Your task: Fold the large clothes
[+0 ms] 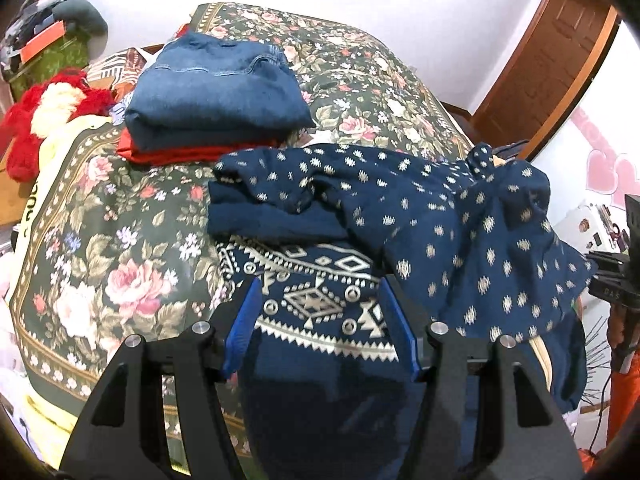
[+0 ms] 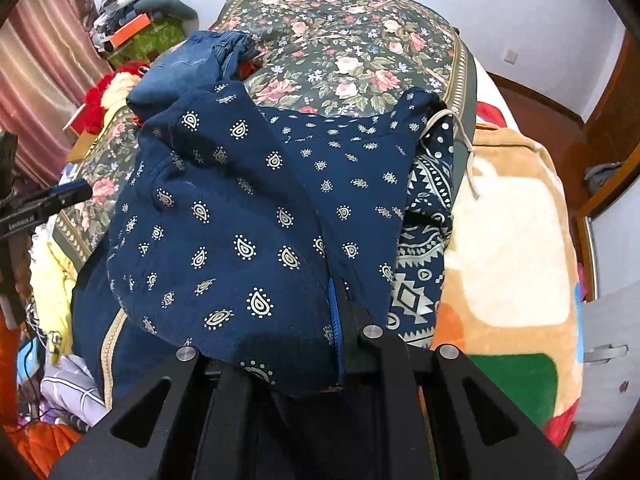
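A large navy garment (image 1: 440, 208) with small cream motifs lies bunched on the floral bedspread (image 1: 120, 240). Its geometric cream border (image 1: 316, 300) sits right under my left gripper (image 1: 319, 286). That gripper is open, its blue pads apart above the cloth and pressing on nothing. In the right wrist view the same garment (image 2: 240, 200) is lifted and drapes over my right gripper (image 2: 330, 284). That gripper is shut on a fold of it, with one blue pad showing and the other finger hidden under fabric. The right gripper (image 1: 616, 276) also shows at the left view's right edge.
Folded jeans (image 1: 216, 92) rest on a red garment (image 1: 172, 154) further back on the bed. A red and white plush item (image 1: 44, 112) and clutter lie at the left. A plush tan blanket (image 2: 508, 240) covers the bed's right side. A wooden door (image 1: 552, 52) stands at the right.
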The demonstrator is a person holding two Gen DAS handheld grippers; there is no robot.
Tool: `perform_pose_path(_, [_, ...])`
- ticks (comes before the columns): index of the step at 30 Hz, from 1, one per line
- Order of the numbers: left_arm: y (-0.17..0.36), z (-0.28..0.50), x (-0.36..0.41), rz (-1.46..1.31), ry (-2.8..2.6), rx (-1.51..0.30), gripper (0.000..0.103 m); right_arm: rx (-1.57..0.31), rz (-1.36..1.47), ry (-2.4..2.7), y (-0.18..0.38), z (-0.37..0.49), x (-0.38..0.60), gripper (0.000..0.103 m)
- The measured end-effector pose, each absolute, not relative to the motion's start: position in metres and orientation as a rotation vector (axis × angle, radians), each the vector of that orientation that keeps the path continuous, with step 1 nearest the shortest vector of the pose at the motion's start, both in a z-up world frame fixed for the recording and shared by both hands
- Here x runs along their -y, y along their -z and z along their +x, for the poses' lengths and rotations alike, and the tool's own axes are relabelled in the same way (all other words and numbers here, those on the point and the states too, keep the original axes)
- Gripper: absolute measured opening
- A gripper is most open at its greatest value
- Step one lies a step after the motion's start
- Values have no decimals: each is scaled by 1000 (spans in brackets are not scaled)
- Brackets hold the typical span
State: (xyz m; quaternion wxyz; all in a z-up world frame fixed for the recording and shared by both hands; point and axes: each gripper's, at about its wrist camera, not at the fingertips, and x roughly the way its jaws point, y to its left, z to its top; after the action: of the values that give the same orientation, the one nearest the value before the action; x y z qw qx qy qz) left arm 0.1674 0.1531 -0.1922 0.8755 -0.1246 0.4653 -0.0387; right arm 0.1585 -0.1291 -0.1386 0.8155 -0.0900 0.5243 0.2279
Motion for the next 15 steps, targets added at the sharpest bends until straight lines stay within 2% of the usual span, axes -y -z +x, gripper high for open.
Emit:
perform_pose_path(7, [201,187,-138,-433,201,-985,60,-1110,-152,-504,131,161,141,11])
perform_pose_path(13, [235,210,-99,-359,241,-1094,60,-1068,-204,-468,124,156,139,12])
perform_pose_path(15, [245,214,-93,-337,226,-1099,69,-1045,-249,-448,121,154,139,19])
